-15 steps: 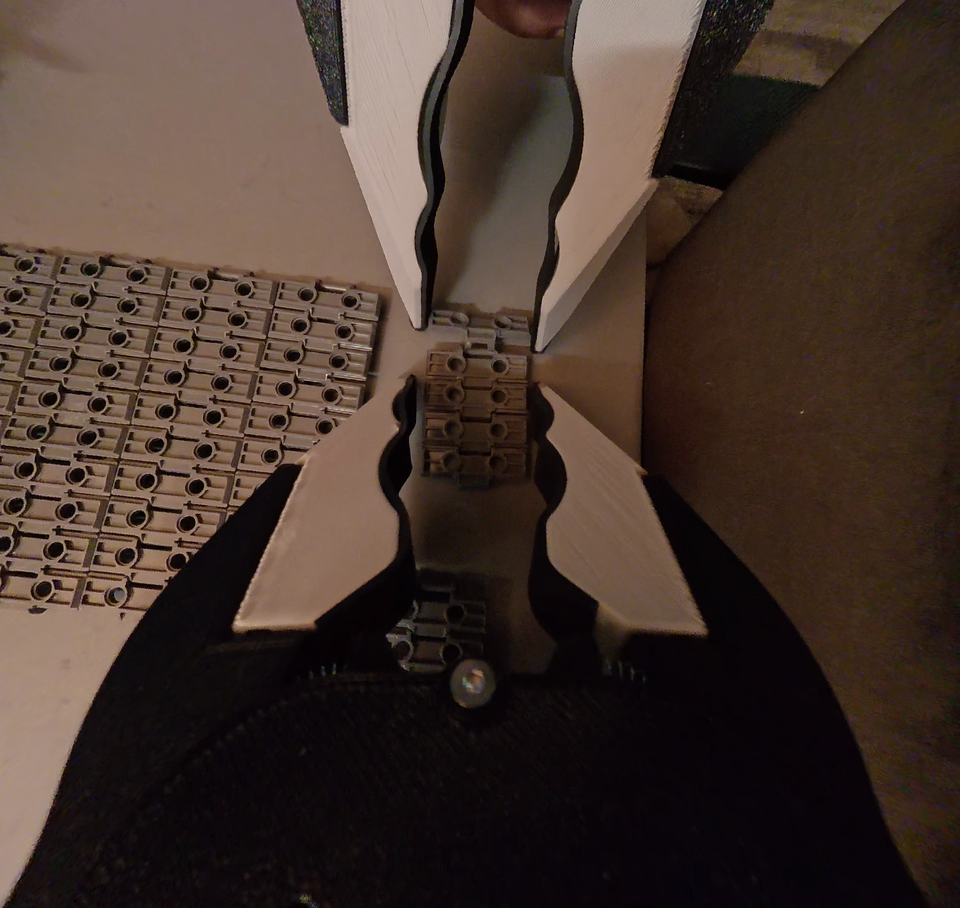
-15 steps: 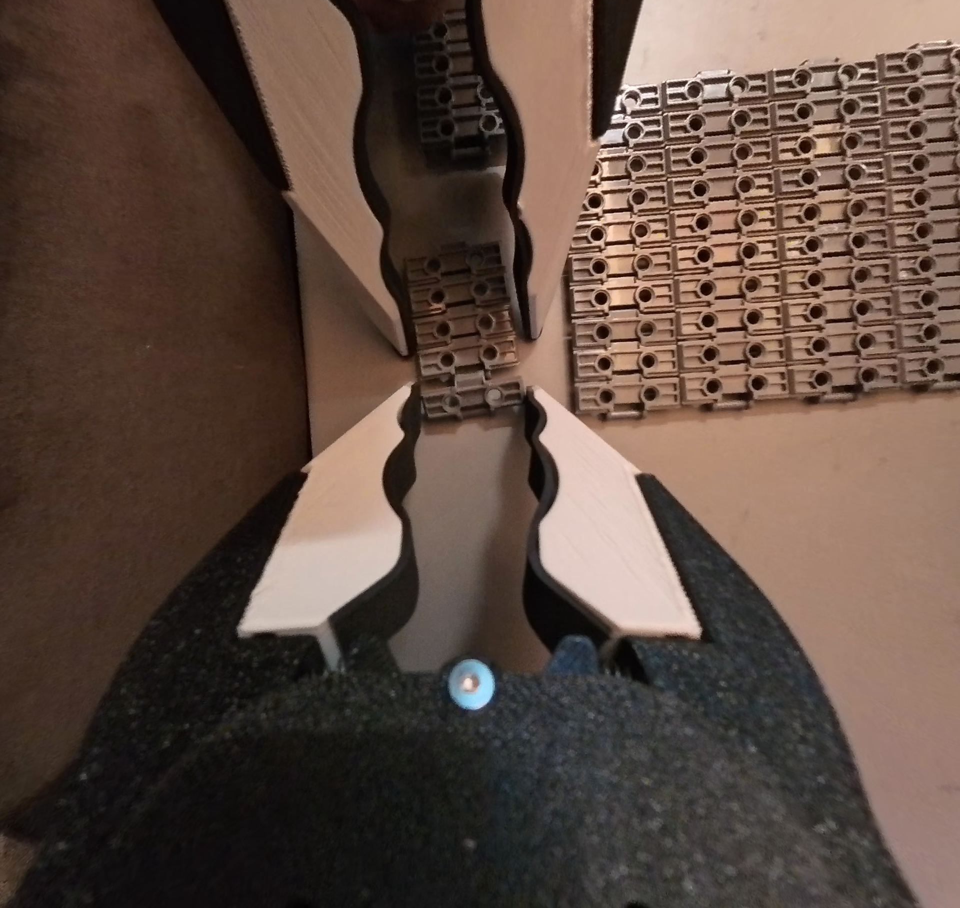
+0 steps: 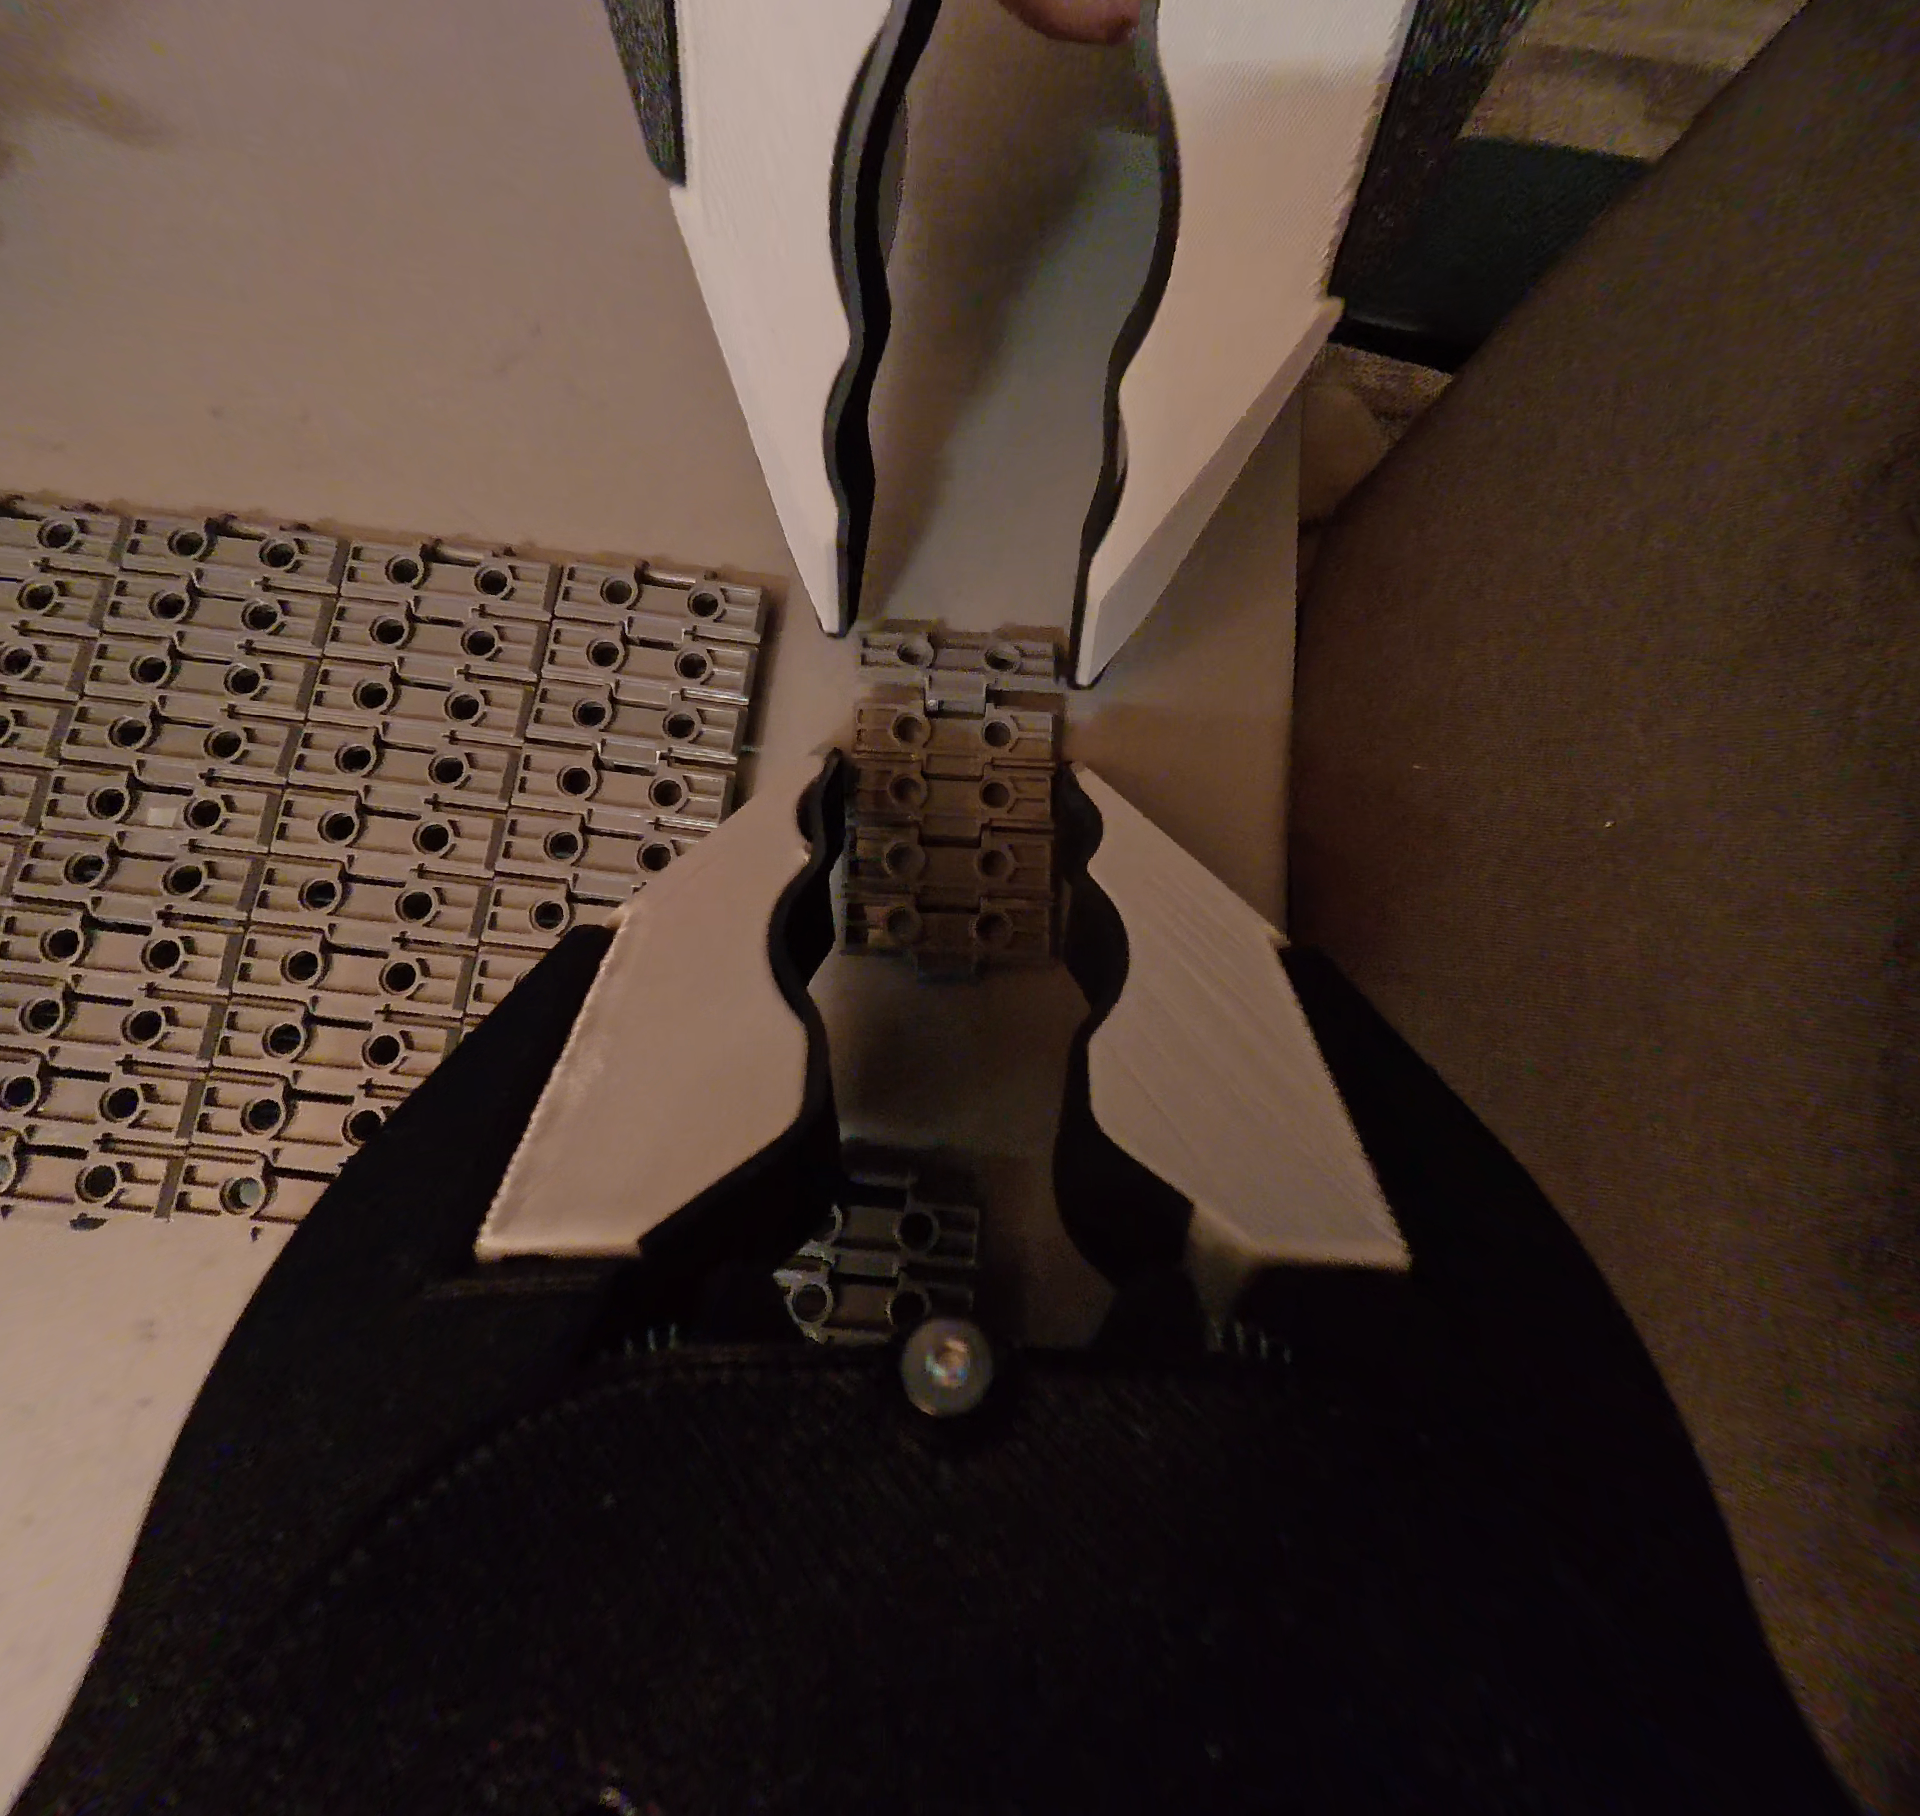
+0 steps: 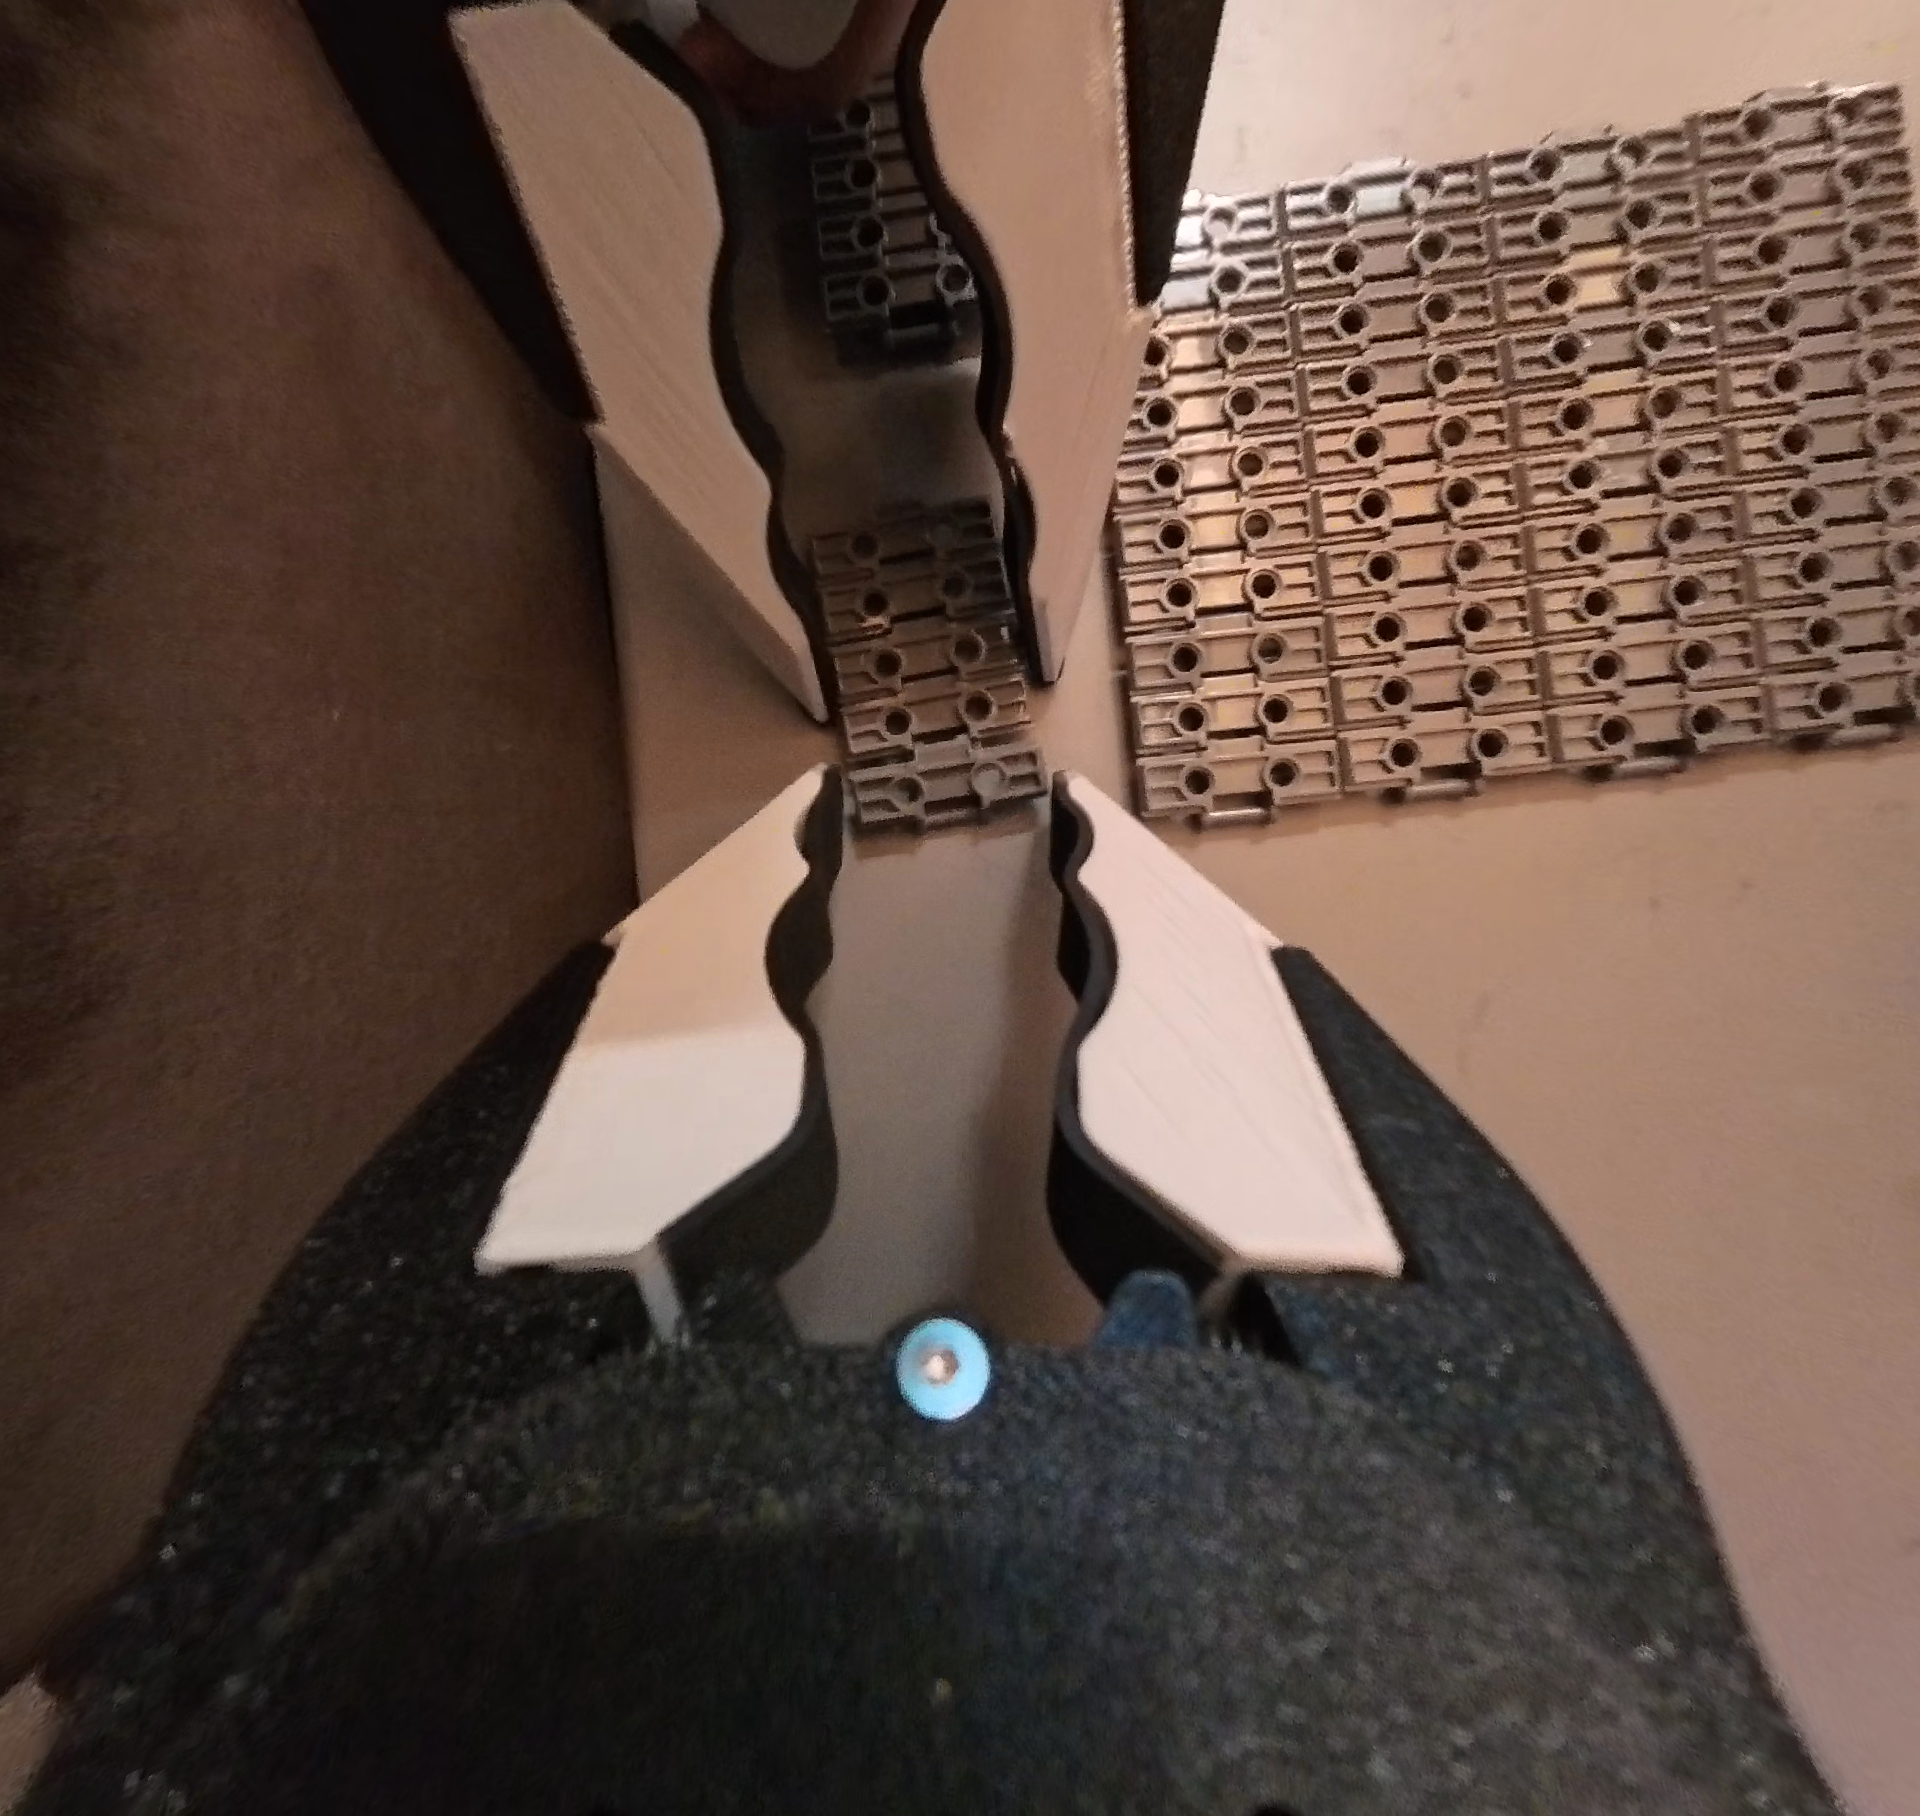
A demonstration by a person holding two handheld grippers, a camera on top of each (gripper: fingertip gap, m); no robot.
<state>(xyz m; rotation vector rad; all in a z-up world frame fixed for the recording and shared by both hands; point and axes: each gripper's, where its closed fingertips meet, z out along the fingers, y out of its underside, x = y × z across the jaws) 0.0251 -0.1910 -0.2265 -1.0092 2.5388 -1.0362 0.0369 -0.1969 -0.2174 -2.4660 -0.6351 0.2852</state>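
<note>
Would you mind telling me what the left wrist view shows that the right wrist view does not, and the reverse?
Only the left wrist view shows a dark green object at the upper right past the table edge. Only the right wrist view shows a pale blue washer on its own hand-held gripper. Both show the short grey plastic strip of holed link pieces on the beige table, gripped by the left hand-held gripper and the right hand-held gripper, beside the large grey mat of linked pieces.

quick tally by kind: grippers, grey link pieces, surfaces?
Grippers: 2, the left gripper and the right gripper.
Grey link pieces: 2, a short link strip held between both sets of jaws, and a large link mat lying flat.
Surfaces: 1, a beige tabletop.
Total: 5.
</note>
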